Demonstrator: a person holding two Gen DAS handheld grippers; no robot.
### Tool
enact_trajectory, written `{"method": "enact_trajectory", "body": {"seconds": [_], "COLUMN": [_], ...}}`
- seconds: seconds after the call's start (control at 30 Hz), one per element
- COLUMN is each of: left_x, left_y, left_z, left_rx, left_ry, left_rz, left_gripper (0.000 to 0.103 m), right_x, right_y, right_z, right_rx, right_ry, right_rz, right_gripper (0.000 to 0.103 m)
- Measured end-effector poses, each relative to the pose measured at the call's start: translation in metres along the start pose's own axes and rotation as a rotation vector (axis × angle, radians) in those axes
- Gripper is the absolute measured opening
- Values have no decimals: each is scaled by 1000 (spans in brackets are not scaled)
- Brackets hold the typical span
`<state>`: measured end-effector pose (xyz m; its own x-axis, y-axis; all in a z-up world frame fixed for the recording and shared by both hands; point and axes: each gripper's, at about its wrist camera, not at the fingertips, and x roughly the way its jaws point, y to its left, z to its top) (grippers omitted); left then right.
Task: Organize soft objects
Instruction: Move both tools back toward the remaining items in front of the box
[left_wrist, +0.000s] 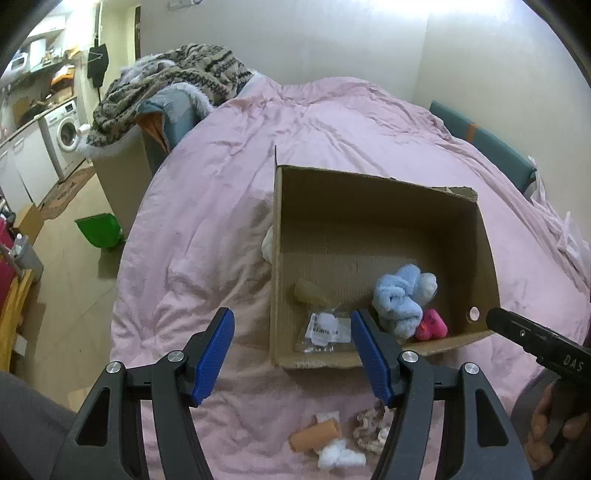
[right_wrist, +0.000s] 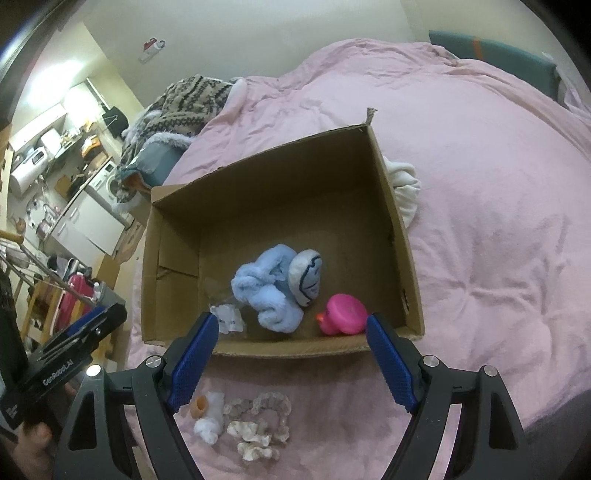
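An open cardboard box (left_wrist: 484, 236) (right_wrist: 402, 236) sits on the pink bed cover. Inside lie a light blue plush toy (left_wrist: 399, 299) (right_wrist: 269, 291), a pink rubber duck (left_wrist: 430, 325) (right_wrist: 343, 314), a clear plastic bag (left_wrist: 325, 330) (right_wrist: 229, 317) and a yellowish soft piece (left_wrist: 310, 291). On the cover before the box lie an orange roll (left_wrist: 314, 435) (right_wrist: 201, 404), white cotton (left_wrist: 340, 456) (right_wrist: 210, 424) and a lacy scrunchie (left_wrist: 371, 430) (right_wrist: 258, 424). My left gripper (left_wrist: 291, 354) is open and empty above the box's near left corner. My right gripper (right_wrist: 291, 358) is open and empty over the box's near wall.
A white cloth (right_wrist: 402, 184) (left_wrist: 267, 242) lies against the box's outer side. A patterned blanket pile (left_wrist: 170, 85) (right_wrist: 181, 107) sits at the bed's far corner. A green dustpan (left_wrist: 99, 229) lies on the floor on the left. A washing machine (left_wrist: 64, 129) stands beyond.
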<state>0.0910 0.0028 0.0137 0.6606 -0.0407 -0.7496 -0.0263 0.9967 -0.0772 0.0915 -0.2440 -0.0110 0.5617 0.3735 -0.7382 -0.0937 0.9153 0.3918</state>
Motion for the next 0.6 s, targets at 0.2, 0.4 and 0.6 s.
{"method": "enact_trajectory", "body": {"seconds": [0.2,0.4,0.6], "left_x": [-9,-14,-15], "left_y": [4,4,3], "left_z": [-8,-15,-21], "left_rx": [-10,-11,-16], "left_ry": [15,37,59], "left_rz": [5,0,-4], "left_gripper": [63,63,63], "right_x": [-4,-8,-5], "right_y": [3,8,13], "right_z": [-8,-17,-28], "right_rx": [-4,-11,-14], "right_ry": [6,29,78], "right_rz": [5,9,27], "right_gripper": [87,87,87]}}
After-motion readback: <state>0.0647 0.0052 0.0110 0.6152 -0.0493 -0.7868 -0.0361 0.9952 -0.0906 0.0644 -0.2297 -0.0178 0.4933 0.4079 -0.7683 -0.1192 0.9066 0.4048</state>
